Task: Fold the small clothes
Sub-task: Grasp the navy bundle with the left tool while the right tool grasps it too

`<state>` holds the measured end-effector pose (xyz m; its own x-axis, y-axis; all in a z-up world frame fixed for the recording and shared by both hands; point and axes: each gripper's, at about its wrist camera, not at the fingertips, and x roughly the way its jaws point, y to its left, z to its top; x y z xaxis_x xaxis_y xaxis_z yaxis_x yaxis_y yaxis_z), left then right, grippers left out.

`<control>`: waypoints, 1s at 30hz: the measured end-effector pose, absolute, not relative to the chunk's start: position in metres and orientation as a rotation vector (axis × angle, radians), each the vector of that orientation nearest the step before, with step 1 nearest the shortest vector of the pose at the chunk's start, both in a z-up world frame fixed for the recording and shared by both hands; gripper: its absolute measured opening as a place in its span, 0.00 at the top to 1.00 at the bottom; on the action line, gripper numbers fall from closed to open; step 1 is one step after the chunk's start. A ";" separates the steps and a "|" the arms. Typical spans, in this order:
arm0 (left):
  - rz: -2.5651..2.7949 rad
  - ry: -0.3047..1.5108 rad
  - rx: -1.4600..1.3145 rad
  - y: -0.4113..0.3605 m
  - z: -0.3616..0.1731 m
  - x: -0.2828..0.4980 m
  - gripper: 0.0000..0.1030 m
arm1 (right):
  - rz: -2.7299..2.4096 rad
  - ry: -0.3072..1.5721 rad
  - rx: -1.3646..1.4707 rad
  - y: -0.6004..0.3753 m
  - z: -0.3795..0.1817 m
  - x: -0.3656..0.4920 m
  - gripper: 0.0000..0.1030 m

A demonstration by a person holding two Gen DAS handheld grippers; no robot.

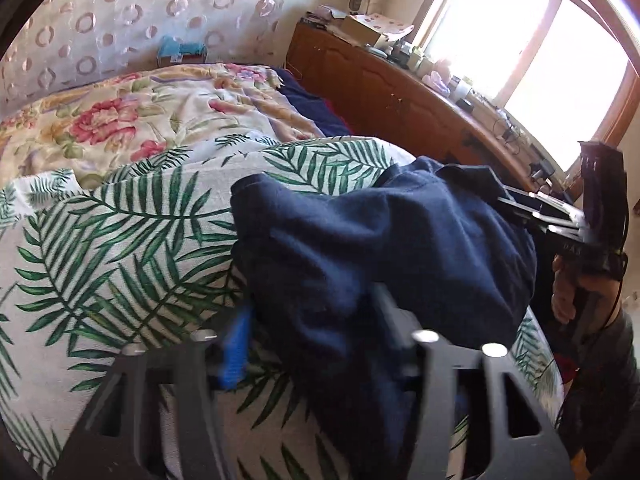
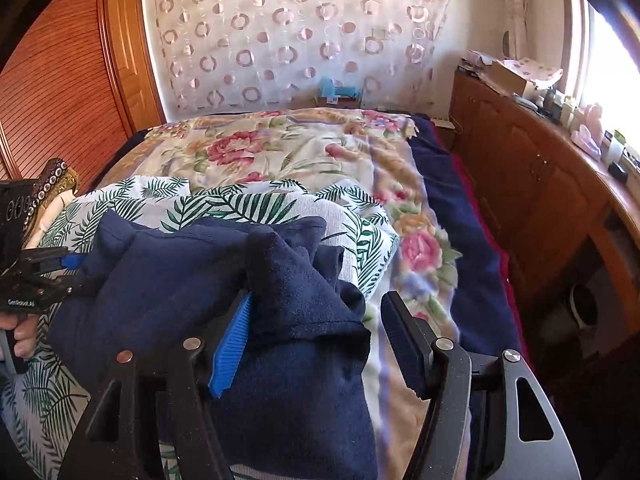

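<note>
In the left wrist view, the navy garment point(image 1: 380, 240) lies bunched on a palm-leaf sheet point(image 1: 120, 248) at the near end of the bed. It drapes over the left gripper point(image 1: 312, 332), whose jaws stand narrow with cloth between them. The blue pad point(image 1: 236, 352) shows at the left; the right finger is mostly buried in fabric and blurred, so a firm pinch cannot be made out. Only this view shows the right gripper point(image 1: 532, 210) from outside, at the garment's far right edge, with a hand point(image 1: 564, 296) on its handle.

In the right wrist view, the right gripper point(image 2: 320, 344) has wide jaws. A fold of the garment point(image 2: 280, 280) lies against the blue left pad point(image 2: 232, 356), while the right finger point(image 2: 404, 344) stands apart from it over the floral blanket point(image 2: 280, 152). The left gripper point(image 2: 76, 264) appears at the left edge, its tips hidden in the cloth. The wooden wardrobe point(image 2: 60, 92) shows only here.
</note>
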<state>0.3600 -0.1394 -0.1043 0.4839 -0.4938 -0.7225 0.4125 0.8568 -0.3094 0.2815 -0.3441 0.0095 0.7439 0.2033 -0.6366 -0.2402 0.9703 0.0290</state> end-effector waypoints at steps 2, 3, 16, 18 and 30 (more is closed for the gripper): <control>-0.551 0.907 -0.100 -0.140 -0.103 0.361 0.84 | 0.246 0.691 -0.052 -0.344 0.008 0.281 0.35; -0.554 0.904 -0.096 -0.139 -0.101 0.359 0.86 | 0.245 0.690 -0.049 -0.338 0.002 0.280 0.35; -0.544 0.676 -0.044 -0.086 -0.016 0.291 0.87 | 0.330 0.661 -0.106 -0.309 0.009 0.278 0.35; -0.505 0.686 -0.048 -0.069 -0.023 0.293 0.87 | 0.384 0.668 -0.112 -0.297 0.009 0.284 0.35; -0.426 0.757 -0.061 -0.041 -0.074 0.305 0.87 | 0.322 0.685 -0.295 -0.245 -0.018 0.324 0.35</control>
